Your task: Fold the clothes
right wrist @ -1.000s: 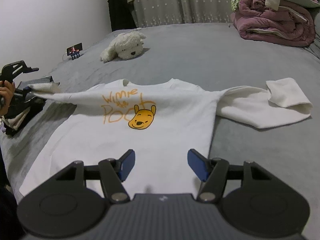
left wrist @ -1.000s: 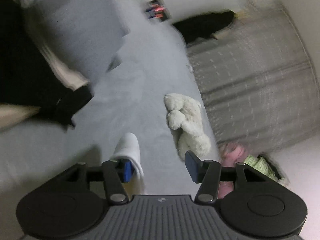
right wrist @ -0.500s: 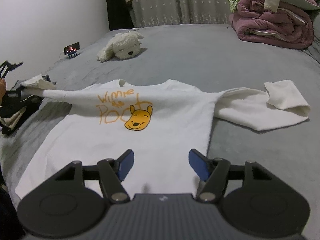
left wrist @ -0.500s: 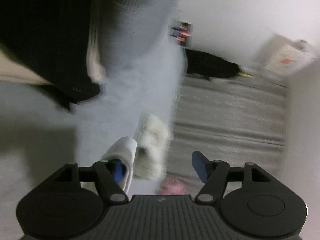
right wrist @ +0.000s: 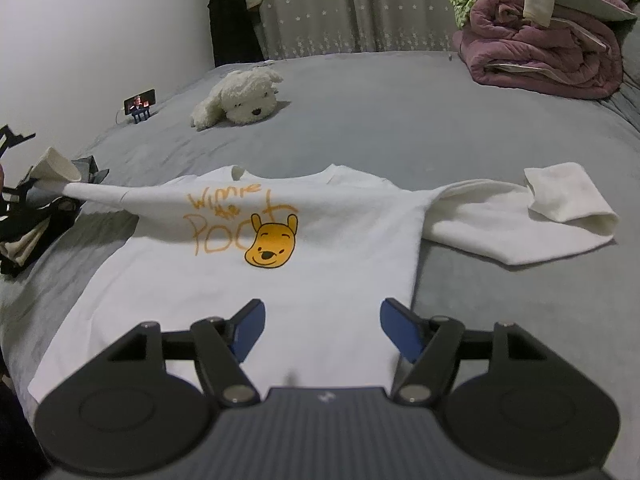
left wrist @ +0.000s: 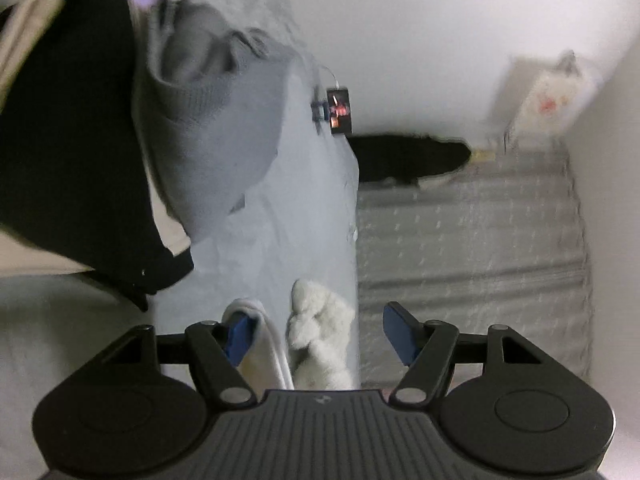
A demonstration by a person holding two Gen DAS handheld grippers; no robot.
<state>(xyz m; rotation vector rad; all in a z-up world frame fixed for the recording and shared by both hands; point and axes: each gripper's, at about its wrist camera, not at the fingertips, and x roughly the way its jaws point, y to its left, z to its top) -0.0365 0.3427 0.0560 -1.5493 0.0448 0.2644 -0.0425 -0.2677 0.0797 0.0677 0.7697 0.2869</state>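
Grey bedspread (right wrist: pixel 380 120) covers the whole bed; white wall to the left, star-print curtain (right wrist: pixel 320 4) at the far side.

White sweatshirt (right wrist: pixel 260 272) lies face up at the near middle of the bed, yellow bear print and orange lettering on the chest. Its right-hand sleeve (right wrist: pixel 520 224) rests flat on the bedspread with the cuff folded back. Its left-hand sleeve is pulled out taut and raised toward the left edge, cuff (left wrist: pixel 256 320) draped over one blue pad of the left gripper (left wrist: pixel 316 332). Left jaws have just been opening; they stand wide, the other pad clear of the cloth, no pinch.

Right gripper (right wrist: pixel 322 326) hovers over the sweatshirt hem, jaws apart and just been opening, nothing between them.

Outward: dark clothes pile (right wrist: pixel 24 224) at left edge; white plush dog (right wrist: pixel 240 98) far left; phone on a stand (right wrist: pixel 139 105) beside the wall; folded purple quilt (right wrist: pixel 544 48) far right.
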